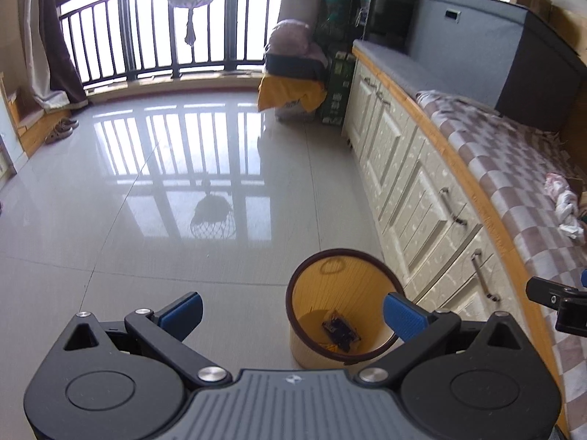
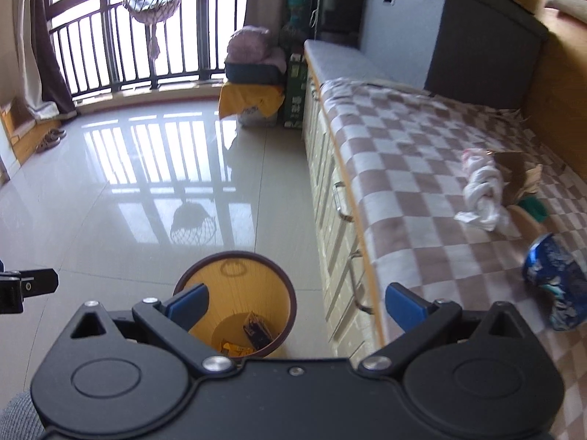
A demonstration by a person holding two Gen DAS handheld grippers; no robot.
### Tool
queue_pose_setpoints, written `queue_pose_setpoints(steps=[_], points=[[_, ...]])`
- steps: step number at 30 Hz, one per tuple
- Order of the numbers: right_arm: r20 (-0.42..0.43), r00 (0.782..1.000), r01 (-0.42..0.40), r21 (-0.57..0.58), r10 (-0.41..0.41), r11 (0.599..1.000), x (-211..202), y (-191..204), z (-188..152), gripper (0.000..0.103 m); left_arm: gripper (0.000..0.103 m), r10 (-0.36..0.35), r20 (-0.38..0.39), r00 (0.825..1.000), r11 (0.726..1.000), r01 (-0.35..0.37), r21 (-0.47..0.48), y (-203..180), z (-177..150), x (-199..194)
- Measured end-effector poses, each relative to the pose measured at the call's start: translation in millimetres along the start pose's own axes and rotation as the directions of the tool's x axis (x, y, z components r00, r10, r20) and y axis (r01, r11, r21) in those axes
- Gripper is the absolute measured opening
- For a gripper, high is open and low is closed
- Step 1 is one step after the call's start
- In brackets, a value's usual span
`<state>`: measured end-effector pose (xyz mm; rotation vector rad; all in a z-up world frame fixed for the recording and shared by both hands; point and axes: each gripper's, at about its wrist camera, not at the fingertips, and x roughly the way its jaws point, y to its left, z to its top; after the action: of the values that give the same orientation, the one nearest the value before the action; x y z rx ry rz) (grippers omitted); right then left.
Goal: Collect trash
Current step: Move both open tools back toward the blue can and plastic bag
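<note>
A round wood-patterned waste bin with a dark rim stands on the floor by the cabinets, holding a dark wrapper and yellow scraps. My left gripper hovers above it, open and empty. My right gripper is open and empty too, over the bin and the bench edge. On the checkered bench cover lie a crumpled white tissue, a crushed blue can, a brown paper scrap and a green piece.
Cream cabinets with metal handles run under the bench. A grey storage box sits at the bench's far end. Boxes draped in yellow cloth stand in the corner. Glossy tiled floor stretches to the railed window; shoes lie at left.
</note>
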<state>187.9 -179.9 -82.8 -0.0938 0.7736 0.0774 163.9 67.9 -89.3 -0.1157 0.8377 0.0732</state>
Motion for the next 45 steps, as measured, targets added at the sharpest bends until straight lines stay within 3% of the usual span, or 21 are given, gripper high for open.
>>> queue_pose_setpoints(steps=[14,22,29,34,40,43,45], points=[[0.170,0.980,0.086,0.089,-0.100,0.992,-75,-84,-17,0.103,0.103,-0.140,0.135,0.981,0.987,0.129,0.092,-83,1,-38],[0.210,0.955,0.189,0.118,-0.211,0.975,-95,-146,-44,0.103,0.103,-0.248,0.135,0.959,0.955,0.219,0.200,-145,-7,-43],[0.186,0.923,0.309,0.164,-0.337,0.937,-101,-201,-74,0.103,0.103,-0.338,0.106,0.935,0.916,0.301,0.265,-204,-11,-39],[0.149,0.908,0.363,0.186,-0.391,0.913,-96,-231,-94,0.103,0.103,-0.406,0.075,0.911,0.894,0.379,0.241,-244,-12,-30],[0.085,0.892,0.428,0.157,-0.444,0.890,-78,-253,-116,0.103,0.103,-0.475,0.013,0.880,0.872,0.468,0.145,-285,-13,-9],[0.053,0.867,0.490,0.092,-0.496,0.867,-63,-256,-125,0.103,0.103,-0.516,-0.032,0.856,0.854,0.517,0.062,-303,-14,7],[0.048,0.857,0.511,0.040,-0.512,0.859,-52,-258,-128,0.101,0.103,-0.559,-0.061,0.827,0.828,0.560,0.008,-312,-13,19]])
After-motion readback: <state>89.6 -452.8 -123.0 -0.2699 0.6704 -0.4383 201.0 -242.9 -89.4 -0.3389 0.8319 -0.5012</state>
